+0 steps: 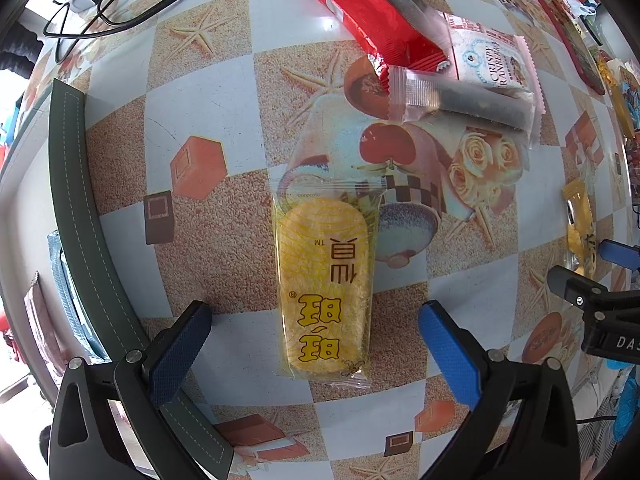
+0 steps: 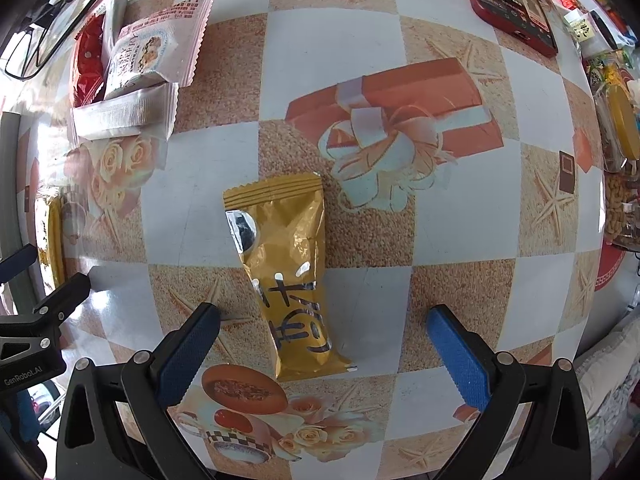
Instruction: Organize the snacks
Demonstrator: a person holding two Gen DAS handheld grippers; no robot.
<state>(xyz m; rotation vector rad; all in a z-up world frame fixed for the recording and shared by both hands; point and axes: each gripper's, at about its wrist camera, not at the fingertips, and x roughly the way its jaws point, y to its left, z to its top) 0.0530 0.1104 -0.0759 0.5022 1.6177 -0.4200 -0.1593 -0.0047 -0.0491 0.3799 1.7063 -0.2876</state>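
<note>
Yellow wafer pack: a clear sleeve (image 1: 326, 284) with a ridged yellow snack inside lies flat on the counter (image 1: 200, 112), lengthwise between the fingers of the left tool (image 1: 316, 350).
Gold pouch: a crinkled foil packet (image 2: 286, 276) lies flat on the counter, a little tilted, between the fingers of the right tool (image 2: 322, 354).
Snack pile: a red wrapper (image 1: 372, 20), a white cranberry-crisp pack (image 1: 486, 60) and a clear sleeve with a dark bar (image 1: 460, 100) overlap one another, beyond the yellow wafer pack.
Containers: a dark green tray (image 1: 70, 184) with white stitching sits at the counter's left edge; only wrapper edges show inside it, and I cannot tell what they are. Jars (image 2: 618, 136) with yellowish contents stand at the far right of the right wrist view.
Left tool: released, fingers spread wide on either side of the wafer pack, not touching it, pointing down at the counter.
Right tool: released, fingers wide apart, straddling the gold pouch without contact.
Left view only: the green tray, black cables (image 1: 104, 8) at the far corner.
Right view only: a red-cased phone (image 2: 508, 0), the jars, and the gift-box print on the counter cover.
Shared: each view catches the other tool at its edge, side by side.
</note>
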